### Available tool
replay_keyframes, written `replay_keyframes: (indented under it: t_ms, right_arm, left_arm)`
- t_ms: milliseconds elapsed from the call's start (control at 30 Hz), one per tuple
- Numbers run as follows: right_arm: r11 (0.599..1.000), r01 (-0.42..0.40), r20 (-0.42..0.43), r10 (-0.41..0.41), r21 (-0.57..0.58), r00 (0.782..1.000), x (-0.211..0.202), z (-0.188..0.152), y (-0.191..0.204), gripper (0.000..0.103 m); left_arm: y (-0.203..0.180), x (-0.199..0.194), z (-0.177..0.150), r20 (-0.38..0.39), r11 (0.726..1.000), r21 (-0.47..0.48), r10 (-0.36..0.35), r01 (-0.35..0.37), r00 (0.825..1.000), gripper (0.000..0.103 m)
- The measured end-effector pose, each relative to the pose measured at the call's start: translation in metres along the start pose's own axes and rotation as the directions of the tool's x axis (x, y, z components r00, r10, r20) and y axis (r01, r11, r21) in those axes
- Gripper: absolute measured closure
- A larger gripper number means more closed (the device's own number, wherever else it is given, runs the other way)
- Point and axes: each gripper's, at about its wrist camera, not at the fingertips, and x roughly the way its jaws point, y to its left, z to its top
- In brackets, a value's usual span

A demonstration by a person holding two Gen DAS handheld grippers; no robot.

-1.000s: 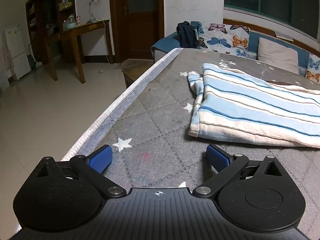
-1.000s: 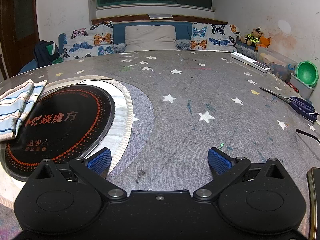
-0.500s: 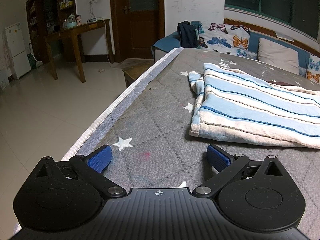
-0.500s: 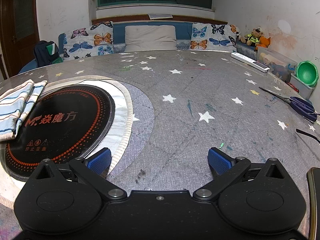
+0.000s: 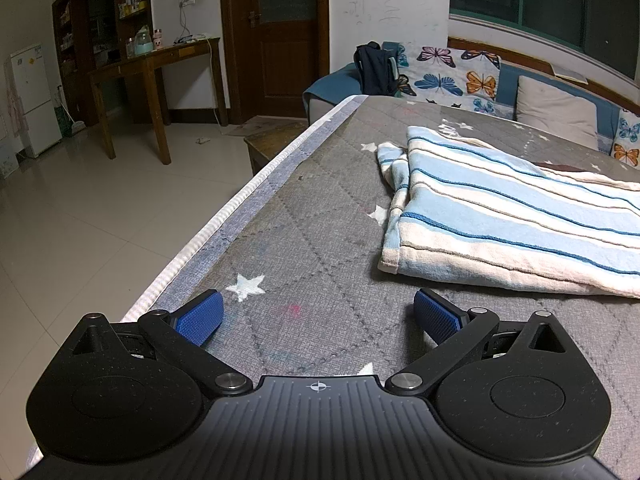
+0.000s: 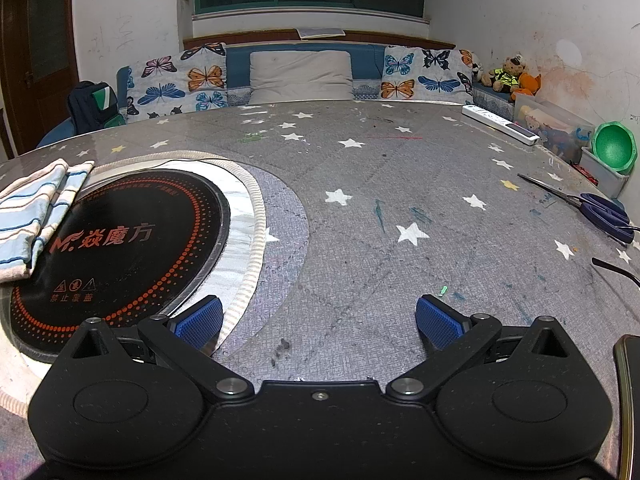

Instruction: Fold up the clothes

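Observation:
A folded blue-and-white striped cloth lies flat on the grey star-patterned table, ahead and to the right of my left gripper. That gripper is open and empty, low over the table near its left edge, apart from the cloth. In the right wrist view the same cloth shows at the far left, its end overlapping the black round hotplate. My right gripper is open and empty, low over the table just right of the hotplate rim.
Blue-handled scissors, a white power strip and a green bowl sit at the table's right side. A dark-edged object lies at my right. The table's left edge drops to tiled floor. A cushioned bench runs behind.

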Motion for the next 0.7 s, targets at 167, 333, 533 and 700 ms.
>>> replay_keyframes:
  t_ms: [167, 333, 533, 700]
  right_arm:
    - [1.0, 0.0, 0.0, 0.0, 0.001, 1.0, -0.0001, -0.0001, 0.0007, 0.0]
    - [1.0, 0.001, -0.001, -0.001, 0.001, 1.0, -0.0003, -0.0002, 0.0014, 0.0]
    - [1.0, 0.001, -0.001, -0.001, 0.002, 1.0, -0.0005, -0.0003, 0.0015, 0.0]
    - [1.0, 0.001, -0.001, -0.001, 0.001, 1.0, -0.0011, -0.0002, 0.0003, 0.0]
  left_arm:
    - [-0.0004, 0.0004, -0.0004, 0.001, 1.0, 0.0, 0.0, 0.0, 1.0, 0.0]
    - [-0.0002, 0.0002, -0.0002, 0.0, 1.0, 0.0, 0.0, 0.0, 1.0, 0.0]
    - [0.0, -0.0001, 0.0, 0.0, 1.0, 0.0, 0.0, 0.0, 1.0, 0.0]
    - [0.0002, 0.0, 0.0, 0.0, 1.0, 0.0, 0.0, 0.0, 1.0, 0.0]
